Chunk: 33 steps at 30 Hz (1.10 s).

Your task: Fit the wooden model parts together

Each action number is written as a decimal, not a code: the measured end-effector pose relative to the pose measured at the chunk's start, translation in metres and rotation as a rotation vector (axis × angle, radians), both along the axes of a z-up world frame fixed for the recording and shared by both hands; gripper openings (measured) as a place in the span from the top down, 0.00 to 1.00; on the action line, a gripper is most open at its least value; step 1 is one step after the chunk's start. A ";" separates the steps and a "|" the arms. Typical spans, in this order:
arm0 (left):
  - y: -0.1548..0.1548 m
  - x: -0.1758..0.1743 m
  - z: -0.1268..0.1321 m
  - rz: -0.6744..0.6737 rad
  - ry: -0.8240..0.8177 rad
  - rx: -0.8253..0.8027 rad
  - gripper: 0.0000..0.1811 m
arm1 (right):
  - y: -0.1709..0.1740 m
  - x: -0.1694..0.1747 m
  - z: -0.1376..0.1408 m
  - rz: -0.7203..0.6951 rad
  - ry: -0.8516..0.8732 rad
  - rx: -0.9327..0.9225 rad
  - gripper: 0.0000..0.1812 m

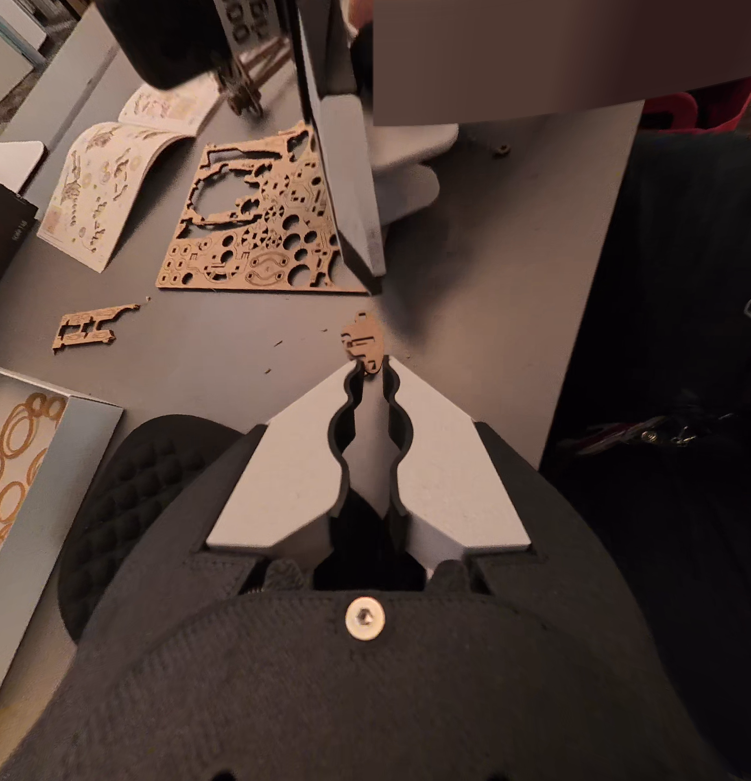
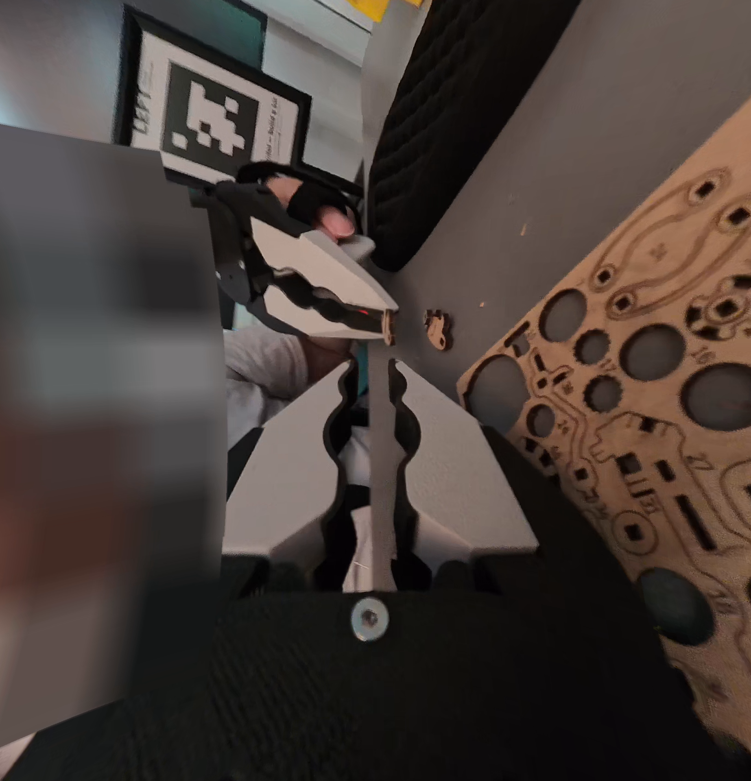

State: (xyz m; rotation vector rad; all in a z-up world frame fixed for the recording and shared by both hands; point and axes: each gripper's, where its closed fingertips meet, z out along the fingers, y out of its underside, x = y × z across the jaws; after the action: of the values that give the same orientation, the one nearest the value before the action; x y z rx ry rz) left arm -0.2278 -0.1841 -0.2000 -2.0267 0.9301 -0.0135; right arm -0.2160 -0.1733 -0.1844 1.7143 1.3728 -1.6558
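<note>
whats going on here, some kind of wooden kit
A person is working a handheld gripper in each hand over a grey table. The left gripper pinches a small wooden part at its fingertips, just short of another small part lying on the table. The right gripper is open and empty, beside the punched-out wooden sheet. A third loose part and an open instruction booklet lie off to the side. Nothing is joined yet.
</note>
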 end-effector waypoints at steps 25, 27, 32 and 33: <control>0.002 0.005 -0.010 -0.120 0.048 -0.162 0.96 | 0.000 -0.007 -0.019 0.231 0.689 1.175 0.96; 0.001 0.007 -0.009 -0.125 0.040 -0.160 0.96 | 0.000 -0.007 -0.022 0.243 0.684 1.187 0.96; 0.001 0.007 -0.009 -0.121 0.046 -0.155 0.96 | 0.001 -0.006 -0.018 0.239 0.708 1.195 0.97; 0.001 0.007 -0.009 -0.122 0.043 -0.152 0.96 | 0.002 -0.006 -0.018 0.242 0.713 1.204 0.97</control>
State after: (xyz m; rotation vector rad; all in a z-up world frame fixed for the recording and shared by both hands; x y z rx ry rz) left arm -0.2211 -0.1830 -0.2088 -2.1134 1.1077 -0.1104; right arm -0.2220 -0.1718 -0.2027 1.2546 3.2182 -1.3807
